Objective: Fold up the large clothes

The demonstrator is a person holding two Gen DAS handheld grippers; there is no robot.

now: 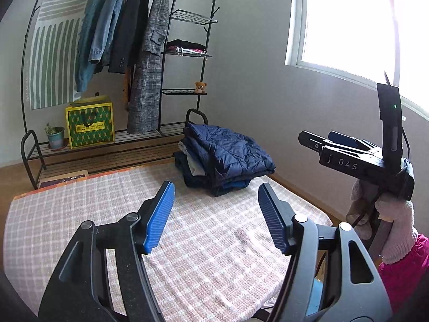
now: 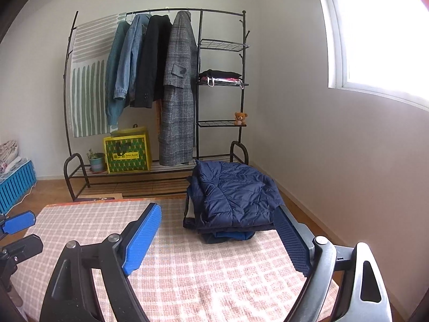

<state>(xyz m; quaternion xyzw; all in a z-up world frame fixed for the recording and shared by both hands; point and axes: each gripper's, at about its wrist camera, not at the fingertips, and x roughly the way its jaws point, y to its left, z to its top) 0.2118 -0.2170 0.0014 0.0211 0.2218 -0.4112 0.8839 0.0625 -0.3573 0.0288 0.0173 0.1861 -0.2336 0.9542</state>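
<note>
A pile of folded clothes topped by a navy quilted jacket (image 1: pixel 228 155) (image 2: pixel 233 193) sits at the far right of the table under a pink plaid cloth (image 1: pixel 187 241) (image 2: pixel 214 281). My left gripper (image 1: pixel 215 187) hovers open over the bare cloth, short of the pile, with nothing between its blue pads. My right gripper (image 2: pixel 217 210) is open wide and empty, its right finger (image 2: pixel 292 241) near the pile's front corner. In the left wrist view the right gripper (image 1: pixel 312 143) shows side-on, held by a gloved hand (image 1: pixel 396 228). The left gripper (image 2: pixel 24 232) shows at the right wrist view's left edge.
A black clothes rack (image 2: pixel 161 10) with several hung coats, wire shelves, a teddy bear (image 2: pixel 240 118), a yellow-green bag (image 2: pixel 127 153) and a potted plant (image 2: pixel 96 159) stands beyond the table. A wall and bright window (image 2: pixel 375 40) are on the right, a blue crate (image 2: pixel 16 185) on the left.
</note>
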